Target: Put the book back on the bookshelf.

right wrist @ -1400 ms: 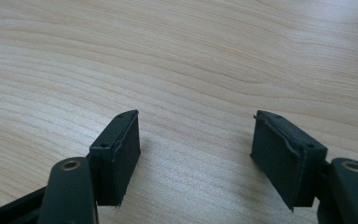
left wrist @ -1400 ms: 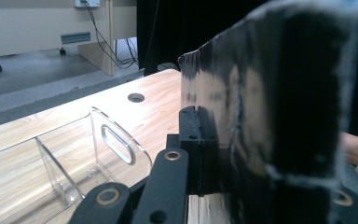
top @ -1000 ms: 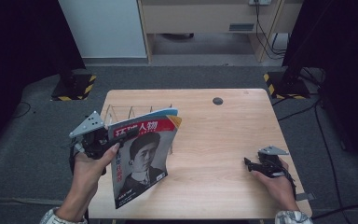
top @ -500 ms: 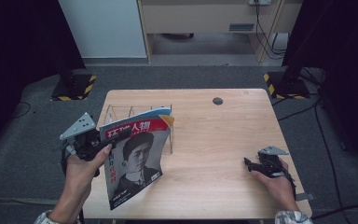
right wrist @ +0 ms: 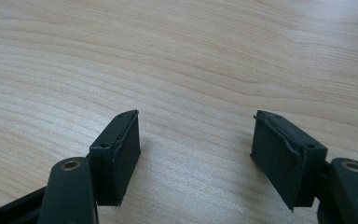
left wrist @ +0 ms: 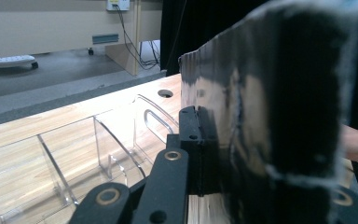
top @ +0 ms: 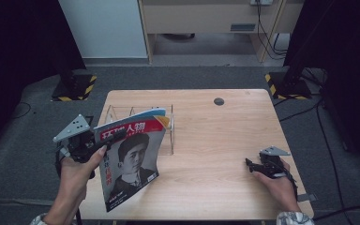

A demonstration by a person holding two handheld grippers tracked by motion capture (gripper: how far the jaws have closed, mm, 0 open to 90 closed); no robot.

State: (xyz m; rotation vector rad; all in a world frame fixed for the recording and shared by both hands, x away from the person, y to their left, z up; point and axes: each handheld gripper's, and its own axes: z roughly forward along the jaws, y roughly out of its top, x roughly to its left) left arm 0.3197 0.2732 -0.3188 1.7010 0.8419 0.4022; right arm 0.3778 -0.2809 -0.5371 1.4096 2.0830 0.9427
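Left gripper (top: 104, 143) clamps the magazine (top: 130, 161) upright at lower left of frame, mid-carry; next, probably slot it into the clear rack (top: 164, 129) behind; right gripper (top: 250, 165) idles, jaws apart.

your right hand-held gripper (right wrist: 196, 154) looks down along its two black jaws at the surface (right wrist: 177, 51). jaws stand apart, nothing between them, just bare light wood grain. left jaw pad angled inward, right one too. brass-coloured pivot screws show at both bottom corners.
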